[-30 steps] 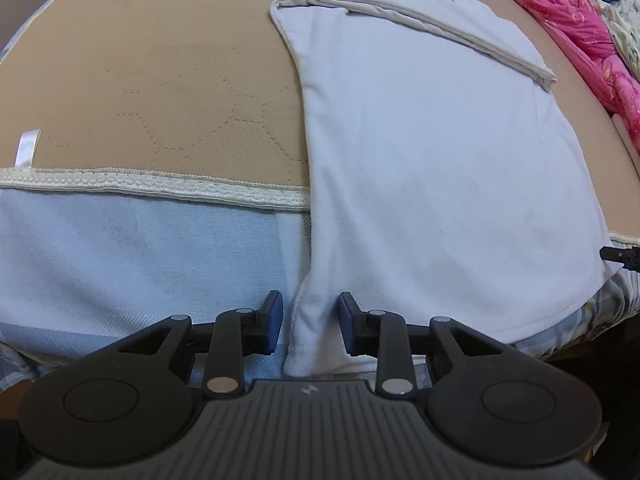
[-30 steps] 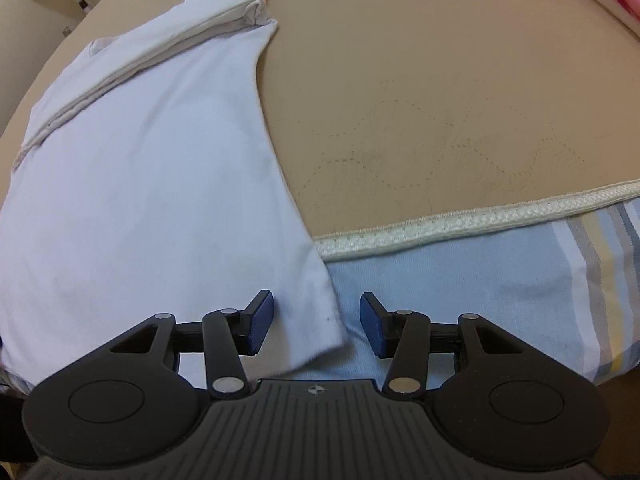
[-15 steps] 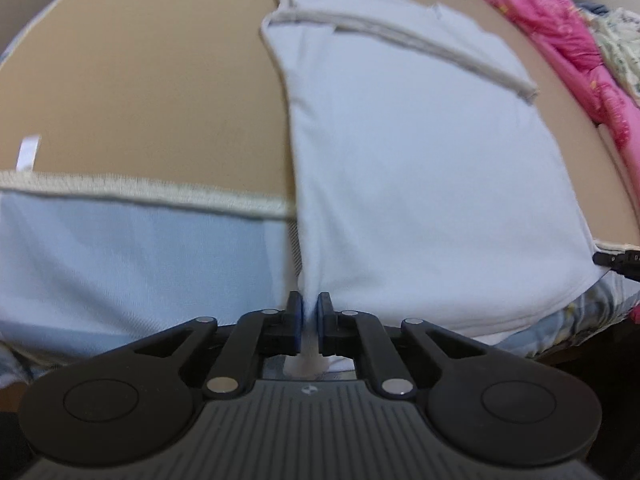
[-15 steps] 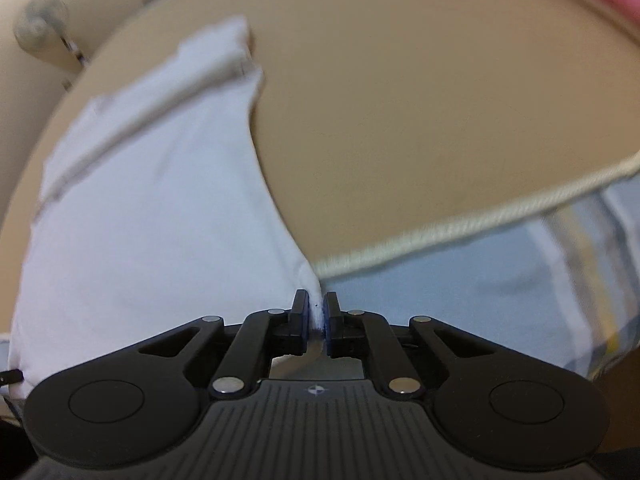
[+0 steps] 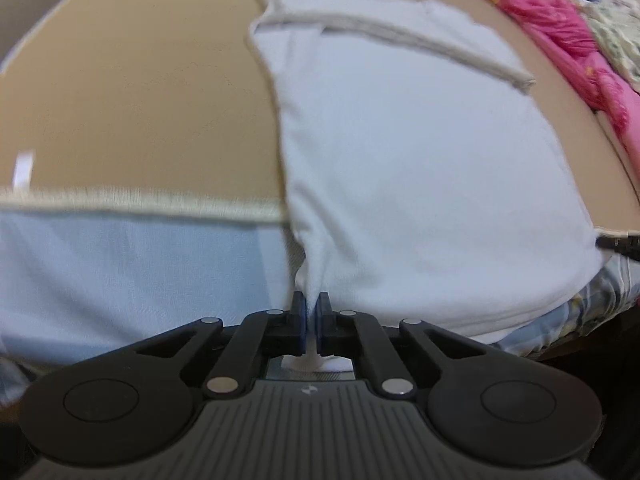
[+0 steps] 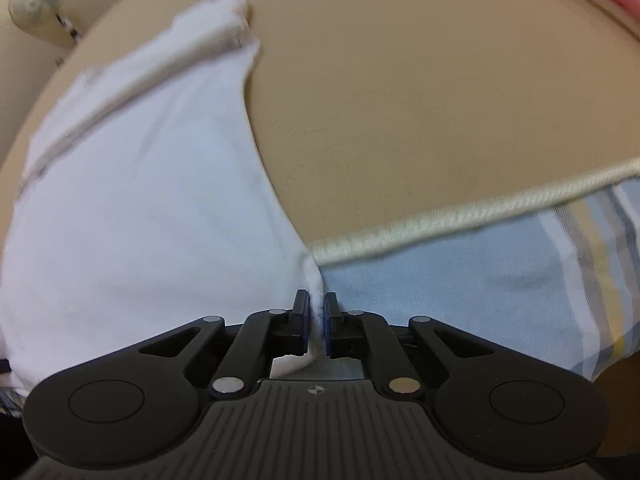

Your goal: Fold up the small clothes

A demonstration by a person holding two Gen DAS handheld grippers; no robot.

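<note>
A small white shirt (image 5: 420,168) lies flat on a tan quilted mat, its sleeves folded in across the far end. My left gripper (image 5: 311,305) is shut on the shirt's near left hem corner, which is pinched up into a ridge. My right gripper (image 6: 316,305) is shut on the shirt's (image 6: 140,200) near right hem corner, lifting it slightly. The tip of the right gripper (image 5: 618,242) shows at the right edge of the left wrist view.
The tan mat (image 5: 140,92) has a cream lace edge (image 6: 460,216) and lies over a light blue striped sheet (image 6: 460,280). A pink blanket (image 5: 560,20) and other clothes are heaped at the far right. A fan (image 6: 36,0) stands far left.
Both grippers went from open around the hem corners to shut on them, then drew the corners up and back, so the shirt's near edge is bunched.
</note>
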